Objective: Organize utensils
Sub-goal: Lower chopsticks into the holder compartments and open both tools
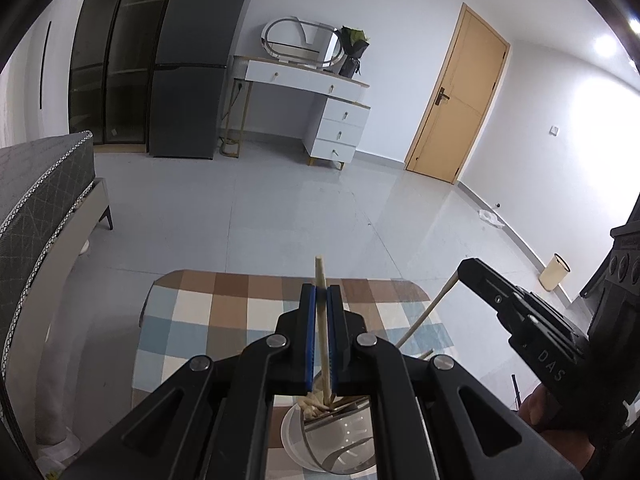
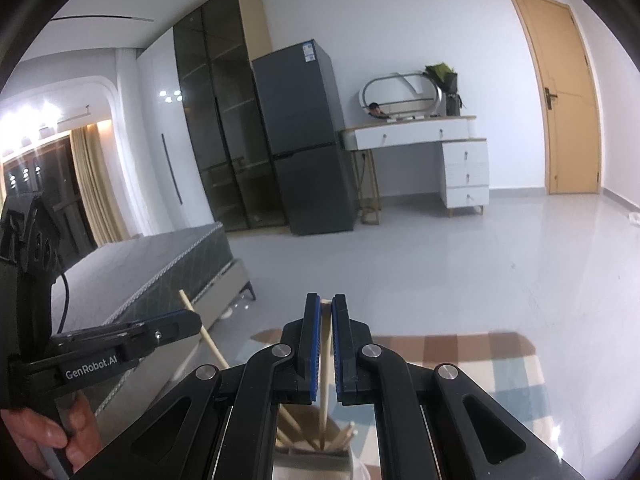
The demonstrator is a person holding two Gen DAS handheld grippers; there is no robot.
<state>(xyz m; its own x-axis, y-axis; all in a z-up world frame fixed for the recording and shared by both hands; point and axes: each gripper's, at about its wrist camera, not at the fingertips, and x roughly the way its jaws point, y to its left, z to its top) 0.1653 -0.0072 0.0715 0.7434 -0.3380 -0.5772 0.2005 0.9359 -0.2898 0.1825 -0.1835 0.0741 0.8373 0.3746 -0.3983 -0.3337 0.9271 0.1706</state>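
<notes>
Left gripper (image 1: 321, 292), matte black linkage arms with steel pivot pins and ribbed blue pads (image 1: 309, 340), is clenched on a pale wooden chopstick (image 1: 322, 320): round, smooth stick, near upright, top end poking above the jaw tips, lower end running down into the holder (image 1: 320, 440) directly below the jaws. That holder is a shiny, round, clear-or-metallic cup, rim curved and reflective; inside it more light wood sticks (image 1: 316, 402) bunched at an angle, exact count cannot tell. Right gripper (image 2: 326, 304), same black frame and blue ribbed pads (image 2: 316, 344), is also clamped tight on a second wooden chopstick (image 2: 326, 368), thin and straight, tip dipping into the same holder (image 2: 312, 462) among other stick ends (image 2: 344, 438) fanned out. From the left wrist view the right gripper shows at the right of the holder, its stick slanting down toward it; from the right wrist view the left gripper sits left of the holder with its stick tilted, a person's hand (image 2: 44, 440) wrapped round the handle. Holder stands on a table with a checked cloth (image 1: 224, 308), soft-looking squares of brown, cream and pale blue, rounded corners. Beyond the holder: glossy pale tiled floor (image 1: 280, 208), dark quilted mattress (image 1: 36, 184) to its left, grey fridge (image 1: 192, 80), white dressing table (image 1: 320, 96) with oval mirror, tan wood door (image 1: 460, 100) far right.
</notes>
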